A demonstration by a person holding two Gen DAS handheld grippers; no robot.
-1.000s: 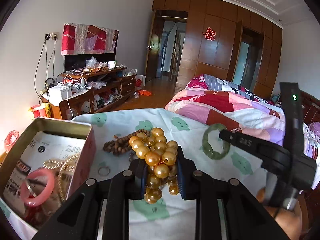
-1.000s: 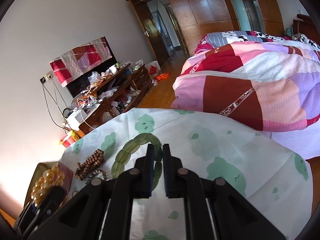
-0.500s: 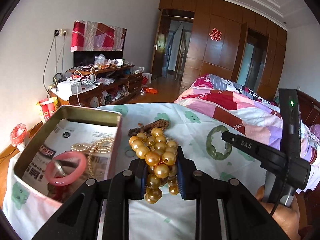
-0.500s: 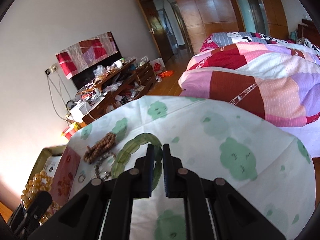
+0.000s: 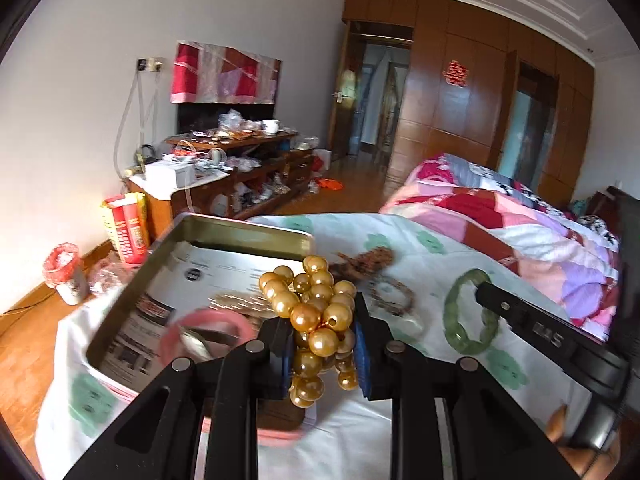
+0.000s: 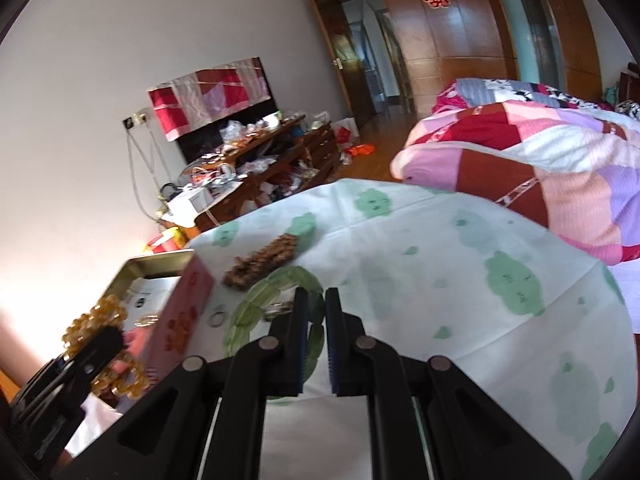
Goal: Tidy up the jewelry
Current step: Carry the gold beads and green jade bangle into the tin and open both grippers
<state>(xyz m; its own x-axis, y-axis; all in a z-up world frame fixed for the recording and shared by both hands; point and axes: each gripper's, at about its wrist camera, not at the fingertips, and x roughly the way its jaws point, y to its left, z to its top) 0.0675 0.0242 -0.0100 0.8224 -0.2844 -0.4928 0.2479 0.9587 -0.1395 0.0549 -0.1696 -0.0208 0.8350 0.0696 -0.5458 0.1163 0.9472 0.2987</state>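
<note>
My left gripper (image 5: 320, 318) is shut on a bunched strand of gold beads (image 5: 310, 292), which hangs above the near right part of an open metal tin (image 5: 248, 236). Inside the tin lie a pink bangle (image 5: 208, 322) and a pale bead chain (image 5: 236, 300). My right gripper (image 6: 316, 294) is shut on a green jade bangle (image 6: 256, 304), held just over the cloth; the same bangle (image 5: 460, 320) shows in the left wrist view at the right gripper's tip. A brown wooden bead bracelet (image 6: 264, 260) lies on the cloth behind it.
A white cloth with green prints (image 6: 460, 280) covers the table. A small ring (image 6: 216, 319) and another bracelet (image 5: 390, 296) lie beside the tin. A quilted bed (image 6: 540, 168) stands to the right, a cluttered wooden cabinet (image 5: 240, 168) by the far wall.
Both grippers have swung left with their loads. The tin has come from the left edge to right behind the gold beads, and the green bangle has moved nearer the tin.
</note>
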